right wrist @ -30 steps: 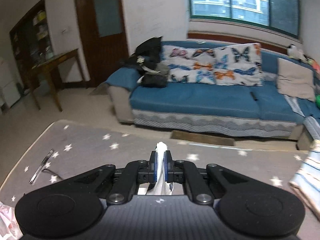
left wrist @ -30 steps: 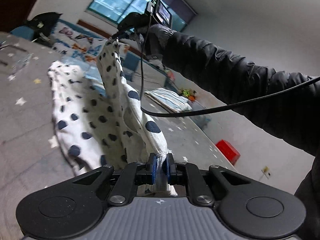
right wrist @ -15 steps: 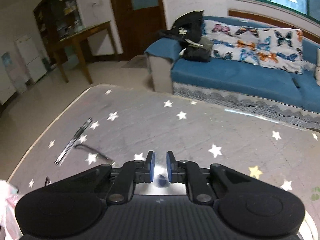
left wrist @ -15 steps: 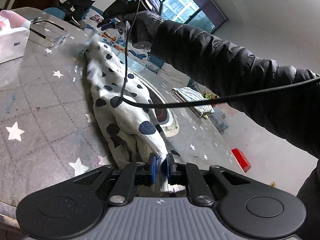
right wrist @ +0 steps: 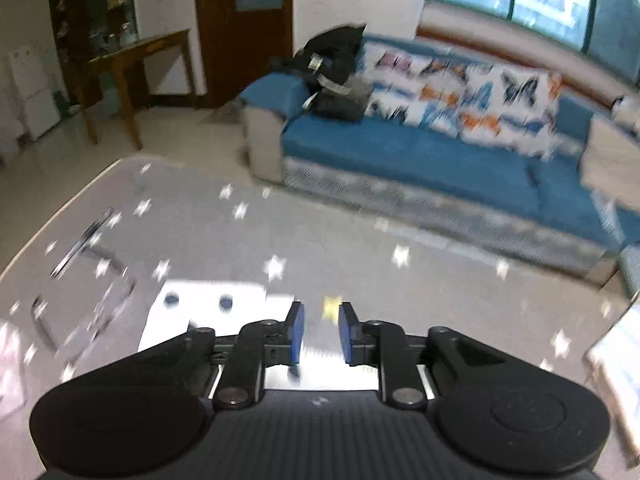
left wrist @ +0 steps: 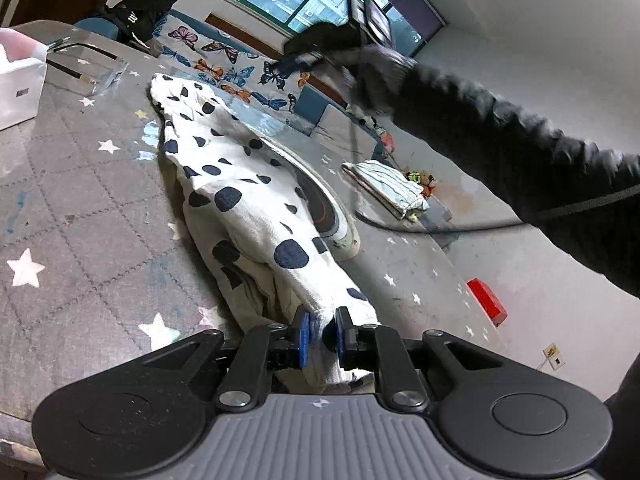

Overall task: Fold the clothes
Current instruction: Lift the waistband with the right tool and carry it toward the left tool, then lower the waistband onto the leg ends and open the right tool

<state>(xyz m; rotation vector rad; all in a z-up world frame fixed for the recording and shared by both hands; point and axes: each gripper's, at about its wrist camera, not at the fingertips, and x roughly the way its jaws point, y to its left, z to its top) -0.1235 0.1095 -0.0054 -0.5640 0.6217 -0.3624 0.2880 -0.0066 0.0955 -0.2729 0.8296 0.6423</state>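
Spotted garment, one end pinned for folding.
Left gripper (left wrist: 321, 330) clamps the near end of the garment (left wrist: 240, 200), anchoring it along the tabletop (left wrist: 80, 208); right gripper (right wrist: 319, 330), raised beyond, gapes with nothing held; folded striped cloth (left wrist: 390, 188) farther off.

The garment (left wrist: 240, 196) lies on the bench (left wrist: 80, 216) in a long strip, running from the left gripper (left wrist: 320, 334) at the near edge toward the far edge. A box (left wrist: 18, 88) stands at the far left corner, with a tray (left wrist: 86, 66) just behind it. A folded cloth (left wrist: 386, 186) lies toward the right edge. The right gripper (right wrist: 320, 330) hangs above the garment's far end (right wrist: 208, 312). Beyond the far edge stands a sofa (right wrist: 440, 160), with a side table (right wrist: 132, 68) to its left.
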